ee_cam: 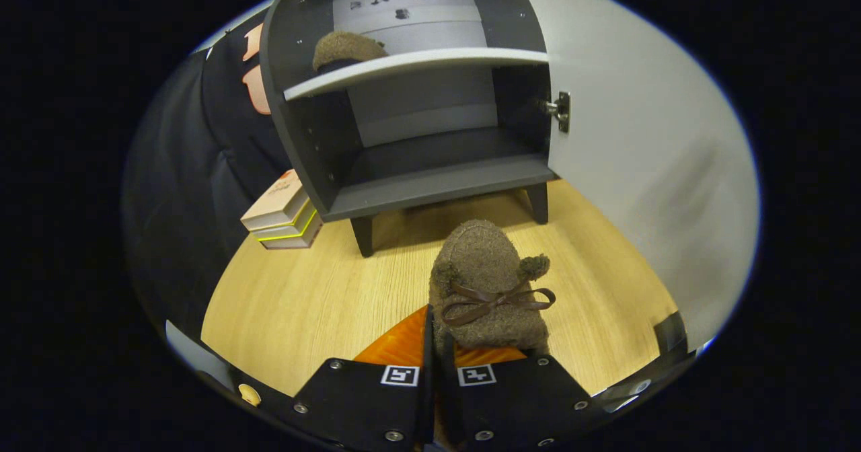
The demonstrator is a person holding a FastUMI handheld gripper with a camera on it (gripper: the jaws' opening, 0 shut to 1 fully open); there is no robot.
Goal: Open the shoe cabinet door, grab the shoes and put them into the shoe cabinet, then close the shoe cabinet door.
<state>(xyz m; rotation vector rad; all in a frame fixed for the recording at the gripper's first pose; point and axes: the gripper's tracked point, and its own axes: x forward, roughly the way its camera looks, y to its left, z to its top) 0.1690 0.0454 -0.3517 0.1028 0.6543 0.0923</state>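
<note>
Far left, a small stack of flat boxes (282, 213) sits on the light wooden table (303, 304), just beside the dark grey shoe cabinet (430, 176). One fuzzy brown shoe (346, 48) is already on its white upper shelf (410, 67). My fingers (437, 361) are nearly together, pinching the other fuzzy brown shoe with a ribbon bow (488, 284). I hold only its heel, so I think it could droop, slip, or bump the bottom shelf's edge. The white door (646, 149) stands open on the right.

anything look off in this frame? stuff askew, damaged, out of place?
Nothing damaged or spilled. The gripper has its fingers closed on a brown shoe above the floor. The cabinet door is wide open, the other shoe on the upper shelf.
</note>
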